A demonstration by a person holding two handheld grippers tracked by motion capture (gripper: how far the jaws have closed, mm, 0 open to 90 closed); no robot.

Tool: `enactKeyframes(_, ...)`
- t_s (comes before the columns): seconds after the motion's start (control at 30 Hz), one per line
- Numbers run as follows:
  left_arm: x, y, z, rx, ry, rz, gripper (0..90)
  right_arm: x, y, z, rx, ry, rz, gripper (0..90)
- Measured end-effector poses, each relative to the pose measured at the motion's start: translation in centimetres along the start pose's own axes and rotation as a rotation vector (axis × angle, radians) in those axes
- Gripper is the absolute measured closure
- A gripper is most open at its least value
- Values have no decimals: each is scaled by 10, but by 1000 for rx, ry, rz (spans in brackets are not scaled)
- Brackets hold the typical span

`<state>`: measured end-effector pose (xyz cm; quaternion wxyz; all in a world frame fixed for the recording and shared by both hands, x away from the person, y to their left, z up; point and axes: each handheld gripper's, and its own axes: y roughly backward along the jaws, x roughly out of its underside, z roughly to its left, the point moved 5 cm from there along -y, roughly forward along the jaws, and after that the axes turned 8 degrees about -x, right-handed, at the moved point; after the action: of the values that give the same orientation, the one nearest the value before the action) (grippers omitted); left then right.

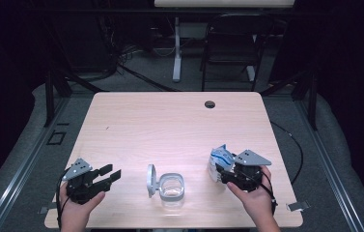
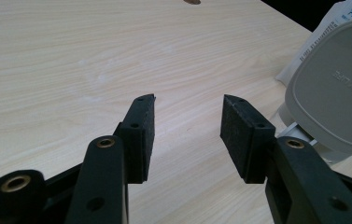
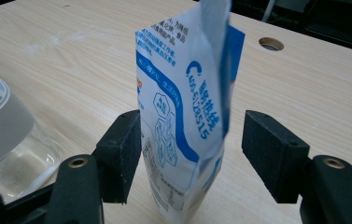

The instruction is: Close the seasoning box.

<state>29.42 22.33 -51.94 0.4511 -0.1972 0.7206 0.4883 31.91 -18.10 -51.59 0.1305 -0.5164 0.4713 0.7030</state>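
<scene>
Right gripper [image 3: 190, 154]: jaws apart, pouch [image 3: 183, 121] straddled upright on table [image 1: 170, 125], not clamped. Left gripper [image 2: 187, 135]: jaws apart, nothing held. Open jar [image 1: 172, 187] located between grippers. Risk: pouch toppled or crumpled if squeezed off-centre; jar nudged sideways.

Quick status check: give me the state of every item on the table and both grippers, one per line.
Clear container: upright, open, looks empty.
Grey lid: flipped up, standing at the container's left side.
Blue-and-white pouch: upright on the table, between the right gripper's jaws; the right pad stands clear of it.
Left gripper: open, nothing between the jaws.
Right gripper: open around the pouch.
</scene>
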Motion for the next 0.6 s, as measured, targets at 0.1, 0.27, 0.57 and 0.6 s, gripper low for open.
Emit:
enactKeyframes(0.1,0,0,1,0,1,3,555,2,-5,1,2,-1,-3,374)
enactKeyframes(0.27,1,0,2,2,4,2,555,7,-10,1,-3,-4,6,374)
enactKeyframes(0.57,3,-1,4,0,10,12,555,14,-16,1,1,9,-3,373)
enactKeyframes(0.6,3,-1,4,-1,10,14,555,14,-17,1,-2,12,-2,370)
